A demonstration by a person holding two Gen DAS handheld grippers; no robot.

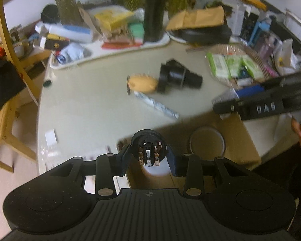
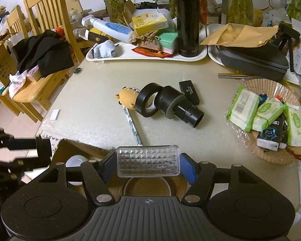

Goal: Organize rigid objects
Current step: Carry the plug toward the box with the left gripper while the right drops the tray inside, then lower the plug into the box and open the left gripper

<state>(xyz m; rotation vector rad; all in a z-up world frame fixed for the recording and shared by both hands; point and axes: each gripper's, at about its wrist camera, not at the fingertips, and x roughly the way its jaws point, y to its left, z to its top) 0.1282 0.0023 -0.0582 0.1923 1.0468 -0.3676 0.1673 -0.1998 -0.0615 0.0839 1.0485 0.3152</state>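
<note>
My left gripper [image 1: 149, 156] is shut on a round black connector [image 1: 147, 140] with metal terminals, held above an open cardboard box [image 1: 240, 140] at the table's near edge. My right gripper [image 2: 148, 165] is shut on a clear faceted plastic case [image 2: 148, 156], also over the cardboard box [image 2: 70, 148]. On the table lie a black tape roll [image 2: 147, 102], a black stepped tube [image 2: 178, 105], a tan toy [image 2: 127, 98], a small black box [image 2: 189, 91] and a patterned pen [image 2: 133, 126]. In the left wrist view the right gripper [image 1: 260, 105] shows at the right edge.
In the box sit a round tin [image 1: 207, 143] and a white cup [image 2: 75, 161]. White trays [image 2: 142, 57] piled with clutter and a tall black flask [image 2: 187, 20] line the far side. A basket of wipes [image 2: 271, 118] stands at the right, wooden chairs [image 2: 42, 40] at the left.
</note>
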